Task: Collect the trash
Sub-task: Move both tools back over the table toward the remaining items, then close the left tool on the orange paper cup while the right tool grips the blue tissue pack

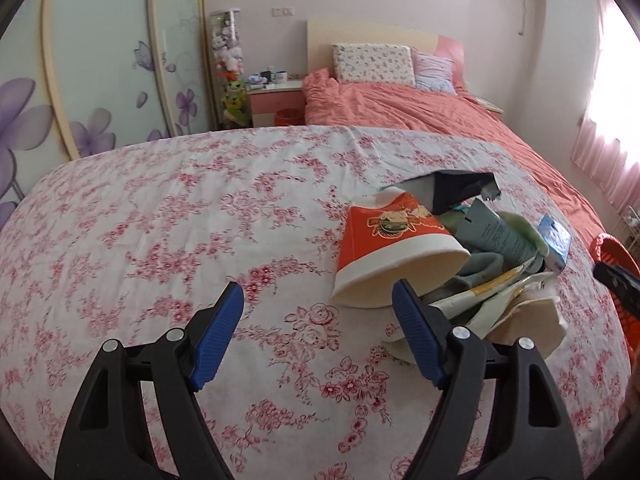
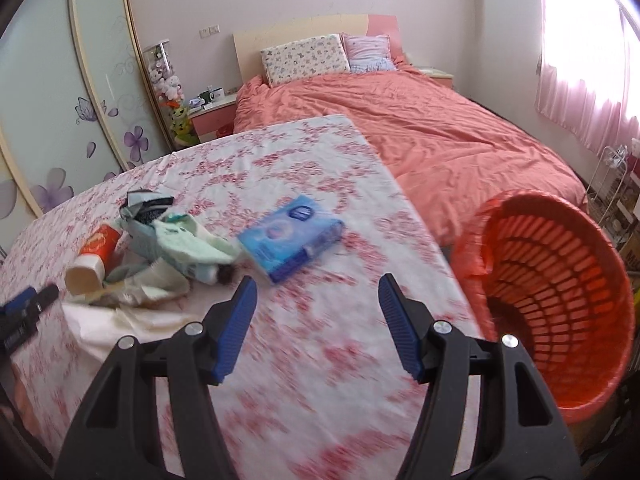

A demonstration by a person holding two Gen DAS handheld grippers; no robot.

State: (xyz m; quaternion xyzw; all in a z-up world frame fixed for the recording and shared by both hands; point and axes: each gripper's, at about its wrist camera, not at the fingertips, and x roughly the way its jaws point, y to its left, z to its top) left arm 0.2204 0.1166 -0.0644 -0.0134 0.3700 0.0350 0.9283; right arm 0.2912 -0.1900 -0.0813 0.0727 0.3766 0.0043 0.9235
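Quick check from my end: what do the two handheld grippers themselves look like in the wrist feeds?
Both match. The left gripper and right gripper each have two black plastic arms with triangular cut-outs, silver rivets at the pivots, and blue ribbed pads on the fingers. No cables, markings or sleeves show.

a floral tablecloth (image 1: pixel 160 216) in pink and white is spread over the table in the foreground. beyond it a bed is seen, covered by a salmon duvet (image 2: pixel 440 128). a flower-print pillow (image 1: pixel 374 62) and a striped pillow (image 1: pixel 434 72) are propped against the headboard (image 1: pixel 360 30). a pink nightstand (image 1: pixel 276 102) is placed beside the bed, with mugs on top. plush toys (image 1: pixel 230 52) are stacked in a clear tube. wardrobe doors (image 1: pixel 100 60) are decorated with purple flowers. pink curtains (image 2: pixel 580 60) are lit by the window.
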